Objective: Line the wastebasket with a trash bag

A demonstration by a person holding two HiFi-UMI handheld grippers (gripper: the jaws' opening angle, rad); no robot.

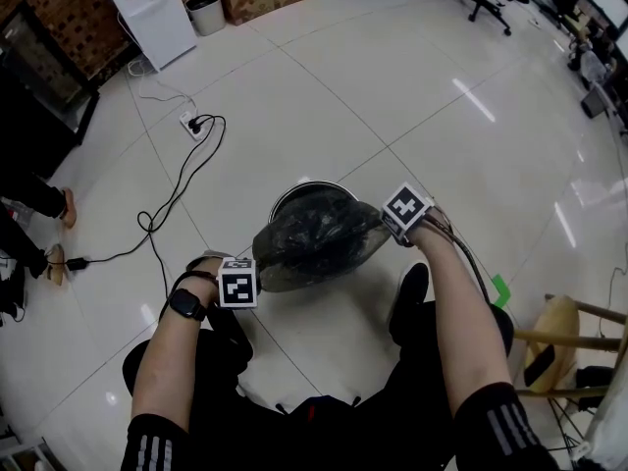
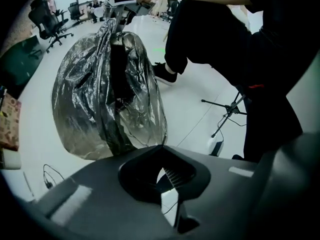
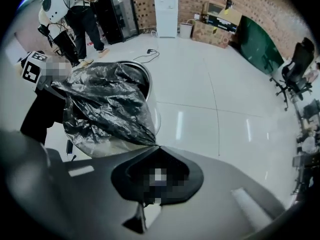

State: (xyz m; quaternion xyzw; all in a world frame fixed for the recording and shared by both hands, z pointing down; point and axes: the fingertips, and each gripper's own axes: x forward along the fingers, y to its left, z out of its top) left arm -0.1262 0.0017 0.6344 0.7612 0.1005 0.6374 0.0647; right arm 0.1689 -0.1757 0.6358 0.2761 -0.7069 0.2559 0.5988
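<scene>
Head view: the trash bag (image 1: 319,243) is stretched between the left gripper (image 1: 253,263) and the right gripper (image 1: 385,226), hiding all of the wastebasket (image 1: 312,187) but its far rim. Left gripper view: the jaws are pressed together, pinching the bag's edge; the basket is out of sight. Right gripper view: the jaws likewise pinch the bag, and the basket's rim shows behind the film.

**Bag over basket, mid-floor**

The trash bag (image 1: 314,243) is hanging over the wastebasket (image 1: 294,190), which is standing on the floor (image 1: 412,86). The left hand-held gripper (image 1: 257,268) and the right hand-held gripper (image 1: 381,226) are pinching its opposite edges. A power strip (image 1: 191,124) is lying behind, to the left, and a water dispenser (image 1: 147,8) is standing farther back.
</scene>
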